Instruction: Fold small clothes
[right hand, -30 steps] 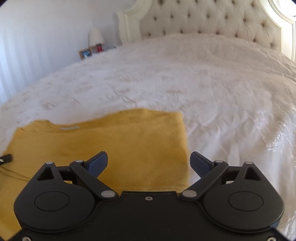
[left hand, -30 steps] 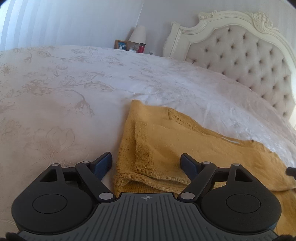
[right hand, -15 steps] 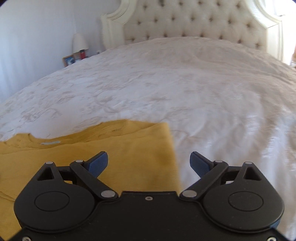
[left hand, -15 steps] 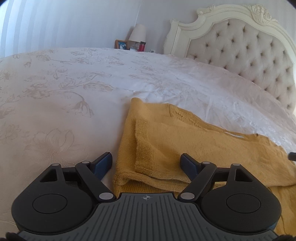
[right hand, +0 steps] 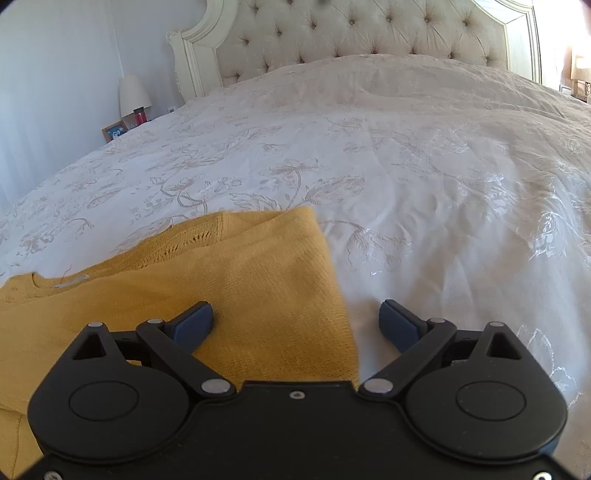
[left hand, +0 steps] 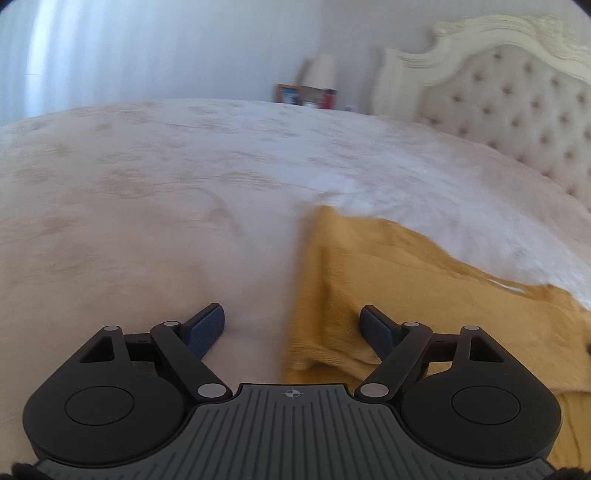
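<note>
A mustard-yellow knit top (left hand: 424, 288) lies flat on the white bedspread (left hand: 147, 221), its sides folded inward. My left gripper (left hand: 293, 326) stands open low over the top's left folded edge, one blue pad over the bedspread and the other over the knit. In the right wrist view the same yellow top (right hand: 221, 288) shows its neckline and label at the left. There my right gripper (right hand: 297, 325) is open and straddles the top's right edge, with its left pad over the knit and its right pad over the bedspread (right hand: 443, 184). Nothing is held.
A tufted cream headboard (right hand: 369, 33) stands at the far end of the bed. Beside it a nightstand carries a lamp (right hand: 133, 95), a picture frame (right hand: 114, 131) and a red cup (right hand: 140, 116). Pale wall and curtain run along the left.
The left wrist view has swung left and tilted up, now blurred, with the top's edge shifted right between the fingers. The right wrist view has rolled and dropped closer to the top's right edge.
</note>
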